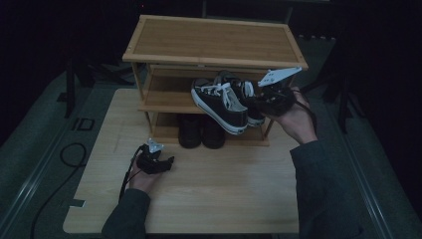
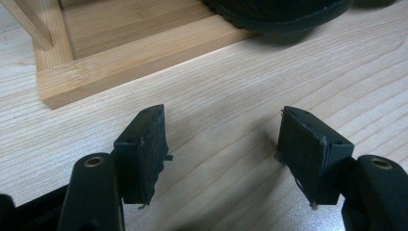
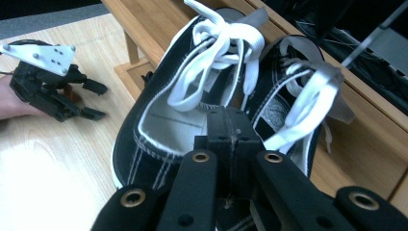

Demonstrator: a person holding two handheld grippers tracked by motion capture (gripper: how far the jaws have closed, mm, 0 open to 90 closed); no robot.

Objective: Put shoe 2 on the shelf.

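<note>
A pair of black sneakers [image 1: 221, 102] with white laces sits at the middle shelf of a bamboo shoe rack [image 1: 214, 40], tilted, toes jutting past the shelf's front. My right gripper [image 1: 259, 99] reaches in from the right. In the right gripper view its pads [image 3: 230, 130] are pressed together where the inner walls of the left sneaker [image 3: 159, 120] and the right sneaker [image 3: 288, 96] meet. My left gripper [image 1: 169, 162] rests low over the table in front of the rack, open, with nothing between its pads [image 2: 223, 144].
A pair of dark shoes [image 1: 201, 130] stands on the rack's bottom shelf; one toe [image 2: 279, 12] overhangs the base board [image 2: 134, 53]. The light wooden table [image 1: 214, 194] spreads toward the person. A black cable [image 1: 69, 154] trails off the left edge.
</note>
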